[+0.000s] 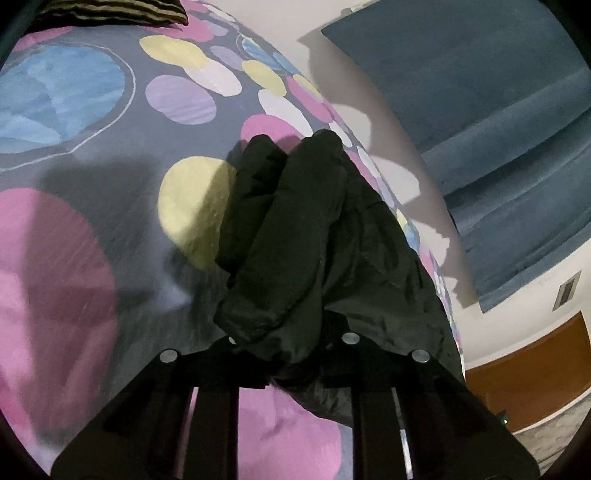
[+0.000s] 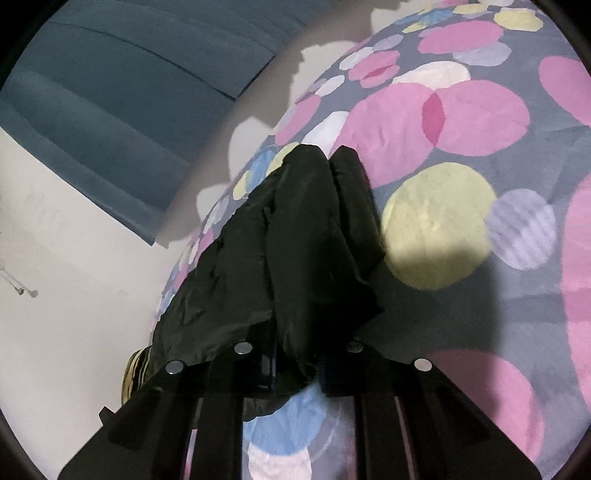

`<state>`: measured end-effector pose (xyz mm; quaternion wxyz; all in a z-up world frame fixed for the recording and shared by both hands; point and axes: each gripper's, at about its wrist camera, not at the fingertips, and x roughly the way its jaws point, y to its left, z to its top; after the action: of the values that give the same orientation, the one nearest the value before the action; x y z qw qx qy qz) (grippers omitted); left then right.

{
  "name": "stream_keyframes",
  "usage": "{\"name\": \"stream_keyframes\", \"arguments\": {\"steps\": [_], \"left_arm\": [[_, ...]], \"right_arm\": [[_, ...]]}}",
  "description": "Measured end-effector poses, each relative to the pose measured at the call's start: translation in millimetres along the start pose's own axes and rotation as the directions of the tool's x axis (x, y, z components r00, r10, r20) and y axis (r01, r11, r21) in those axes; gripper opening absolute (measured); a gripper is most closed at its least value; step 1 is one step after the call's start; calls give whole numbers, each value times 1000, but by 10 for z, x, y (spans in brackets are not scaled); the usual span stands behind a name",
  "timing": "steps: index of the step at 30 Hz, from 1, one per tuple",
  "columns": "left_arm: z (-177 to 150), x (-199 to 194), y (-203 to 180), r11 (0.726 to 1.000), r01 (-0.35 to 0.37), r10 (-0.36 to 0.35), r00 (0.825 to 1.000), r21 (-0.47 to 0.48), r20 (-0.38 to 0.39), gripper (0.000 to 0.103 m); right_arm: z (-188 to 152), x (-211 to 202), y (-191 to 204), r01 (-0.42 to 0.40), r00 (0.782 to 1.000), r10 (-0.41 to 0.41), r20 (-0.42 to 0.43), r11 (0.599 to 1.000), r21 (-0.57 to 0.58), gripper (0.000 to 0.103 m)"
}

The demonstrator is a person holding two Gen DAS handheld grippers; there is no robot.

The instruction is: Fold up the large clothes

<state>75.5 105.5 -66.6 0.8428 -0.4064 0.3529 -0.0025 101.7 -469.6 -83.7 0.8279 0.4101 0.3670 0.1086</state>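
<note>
Although both views are dim, the dark garment (image 1: 317, 236) reads as a thin, slightly glossy woven piece, something like a light jacket or windbreaker; I cannot tell which. It hangs in soft vertical folds from both tools above the bed's spotted cover (image 1: 110, 155), which suggests it is light, limp and somewhat slippery, with no stiffness to hold a crease by itself.

The left tool (image 1: 291, 354) is clamped on a bunched edge of the cloth at 6 o'clock in its view, and the fabric runs away toward 12 o'clock. The right tool (image 2: 299, 369) is likewise closed on a bunch of the same garment (image 2: 295, 236), which spills toward 9 o'clock over the bed's edge side. A striped cushion (image 1: 110, 11) lies at 11 o'clock in the left view.

Because each grip takes in a thick wad, layers may slide out unevenly if pulled hard. Better holds would be at seams, hem corners or shoulders, where the doubled fabric gives the pads something to bite. Spreading it flat on the cover first would likely make clean folds easier.
</note>
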Motion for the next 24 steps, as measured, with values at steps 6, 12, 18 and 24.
{"name": "stream_keyframes", "arguments": {"steps": [6, 12, 18, 24], "left_arm": [[-319, -400, 2, 1000, -4, 4, 999, -3, -42, 15], [-745, -805, 40, 999, -34, 35, 999, 37, -34, 15], [-1091, -1135, 99, 996, -63, 65, 997, 58, -36, 16], [-1304, -1352, 160, 995, -71, 75, 996, 69, -53, 16]], "right_arm": [[-179, -330, -157, -13, 999, 15, -40, 999, 44, 16], [-530, -756, -276, 5, 997, -2, -75, 999, 48, 16], [-837, -1094, -396, 18, 995, -12, -96, 998, 59, 16], [-1040, -1280, -557, 24, 994, -13, -107, 995, 96, 16]]}}
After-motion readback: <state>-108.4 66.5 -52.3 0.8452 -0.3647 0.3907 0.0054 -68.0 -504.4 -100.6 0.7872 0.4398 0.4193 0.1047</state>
